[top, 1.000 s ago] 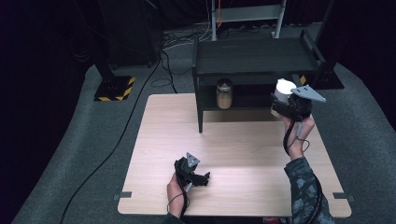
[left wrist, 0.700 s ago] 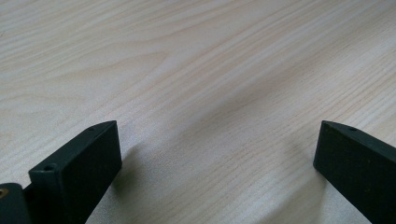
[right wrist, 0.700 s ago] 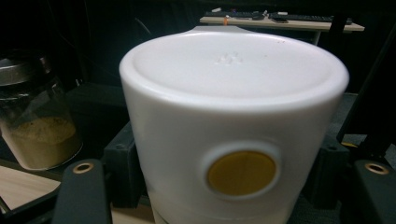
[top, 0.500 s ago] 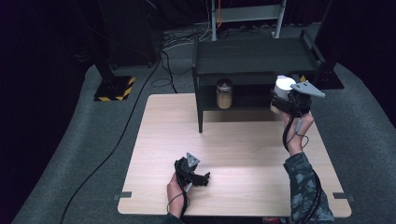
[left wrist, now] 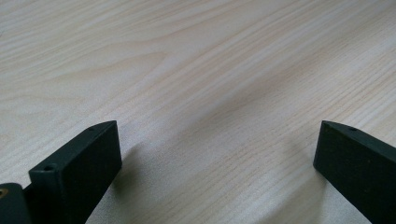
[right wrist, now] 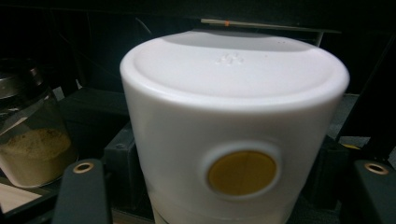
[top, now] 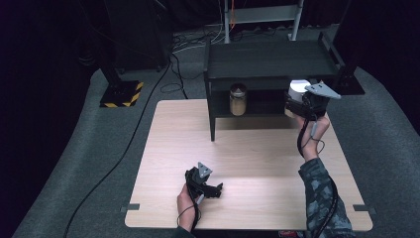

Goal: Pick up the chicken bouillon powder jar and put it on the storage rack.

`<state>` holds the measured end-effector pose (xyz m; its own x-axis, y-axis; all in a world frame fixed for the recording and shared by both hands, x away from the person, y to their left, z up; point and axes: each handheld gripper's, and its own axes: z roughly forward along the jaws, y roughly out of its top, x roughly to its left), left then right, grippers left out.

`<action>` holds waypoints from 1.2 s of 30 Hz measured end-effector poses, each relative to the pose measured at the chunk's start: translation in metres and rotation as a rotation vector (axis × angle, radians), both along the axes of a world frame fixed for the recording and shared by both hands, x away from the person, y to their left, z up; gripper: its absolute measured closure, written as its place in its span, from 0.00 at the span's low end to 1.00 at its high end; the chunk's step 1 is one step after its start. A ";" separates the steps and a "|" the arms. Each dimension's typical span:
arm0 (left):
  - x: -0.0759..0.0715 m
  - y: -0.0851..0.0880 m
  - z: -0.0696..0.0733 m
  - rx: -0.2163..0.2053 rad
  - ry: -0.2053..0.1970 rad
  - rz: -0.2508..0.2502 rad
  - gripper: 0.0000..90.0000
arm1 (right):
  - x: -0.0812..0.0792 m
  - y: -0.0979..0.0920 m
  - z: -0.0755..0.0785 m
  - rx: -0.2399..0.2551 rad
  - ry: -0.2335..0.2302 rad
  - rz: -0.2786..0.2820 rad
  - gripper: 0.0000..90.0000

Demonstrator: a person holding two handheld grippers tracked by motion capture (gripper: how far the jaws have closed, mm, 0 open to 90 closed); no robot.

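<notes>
- One pale, wood-grain tabletop (top: 163, 163), rectangular.
- One black shelf (top: 267, 59), far side.
- One smooth white round tub (right wrist: 233, 121) at the shelf's right, clamped in right gripper (top: 303, 105).
- One glass jar (top: 238, 99), left of it.
- Left gripper (top: 208, 186), near, gapes empty.

The high view hangs above the near edge of the desk (top: 163, 148), looking forward and down toward the far shelf (top: 270, 62). The left gripper view skims low over bare desk (left wrist: 196, 70) wood. The right gripper view sits close against a white container (right wrist: 233, 126), also seen from above (top: 298, 88).
</notes>
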<state>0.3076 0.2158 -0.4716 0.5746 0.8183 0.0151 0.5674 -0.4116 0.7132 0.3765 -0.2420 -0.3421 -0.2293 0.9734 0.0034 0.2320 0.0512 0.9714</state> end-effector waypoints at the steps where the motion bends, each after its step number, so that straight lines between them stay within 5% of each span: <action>1: 0.000 0.000 0.000 0.000 0.000 0.000 0.00 | 0.000 0.000 0.000 0.000 0.000 0.000 0.33; 36: 0.000 0.001 0.000 0.000 0.001 -0.008 0.00 | 0.034 0.001 -0.007 0.043 0.027 -0.004 0.33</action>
<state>0.3079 0.2163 -0.4715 0.5811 0.8137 0.0141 0.5650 -0.4159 0.7126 0.4102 -0.2408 -0.3493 -0.2248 0.9730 0.0514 0.2585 0.0087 0.9660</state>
